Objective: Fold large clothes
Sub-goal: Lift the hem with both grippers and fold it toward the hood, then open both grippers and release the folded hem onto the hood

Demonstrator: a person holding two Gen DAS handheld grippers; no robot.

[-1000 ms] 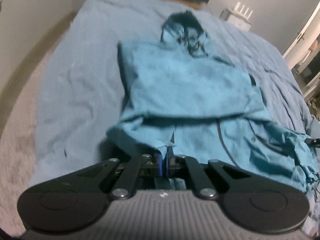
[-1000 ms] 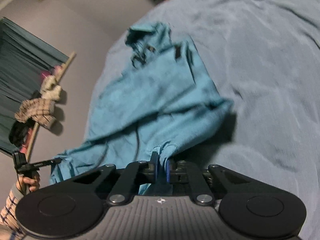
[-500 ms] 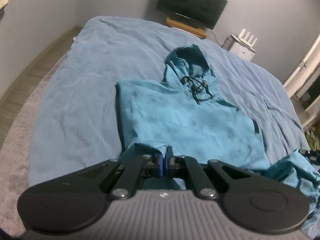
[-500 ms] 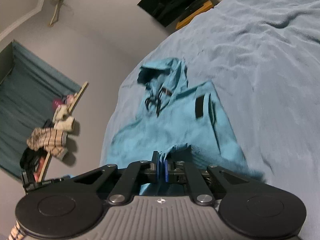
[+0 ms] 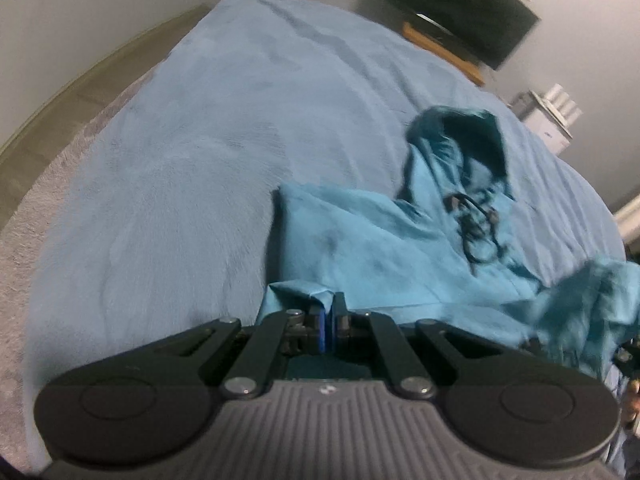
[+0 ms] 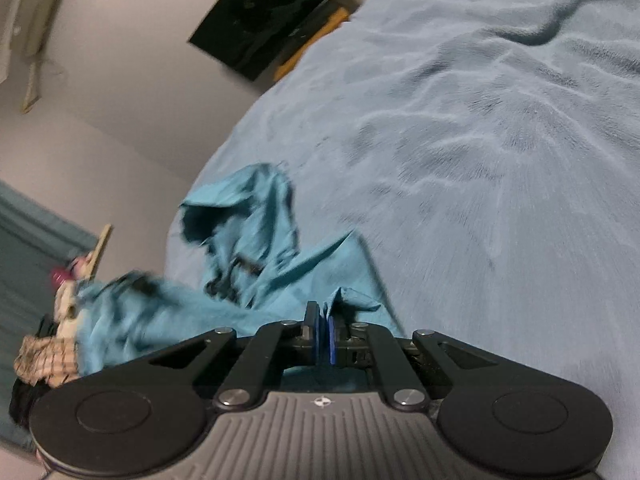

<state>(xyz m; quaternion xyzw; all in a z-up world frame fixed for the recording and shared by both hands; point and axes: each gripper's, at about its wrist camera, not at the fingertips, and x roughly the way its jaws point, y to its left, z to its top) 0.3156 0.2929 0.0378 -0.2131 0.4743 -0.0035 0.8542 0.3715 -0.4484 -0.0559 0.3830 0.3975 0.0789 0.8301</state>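
A teal hoodie point(image 5: 372, 248) lies on the blue bed point(image 5: 200, 152), hood point(image 5: 468, 136) and dark drawstrings toward the far end. My left gripper point(image 5: 329, 322) is shut on a fold of the hoodie's near edge. My right gripper point(image 6: 324, 334) is shut on another fold of the hoodie point(image 6: 276, 276), which shows blurred in the right wrist view. A bunched part of the cloth point(image 5: 592, 304) hangs at the right in the left wrist view. The lower part of the garment is hidden under both grippers.
A black TV point(image 5: 464, 8) on a wooden stand sits beyond the bed's far end, with a white unit point(image 5: 548, 120) beside it. Clothes hang on a rack point(image 6: 60, 320) at the left of the right wrist view. Carpet point(image 5: 24, 208) borders the bed's left side.
Both grippers have carried the hoodie's lower edge forward toward the hood, and less of the body shows in front of them. Both stay shut on the cloth. The views are now blurred with motion.
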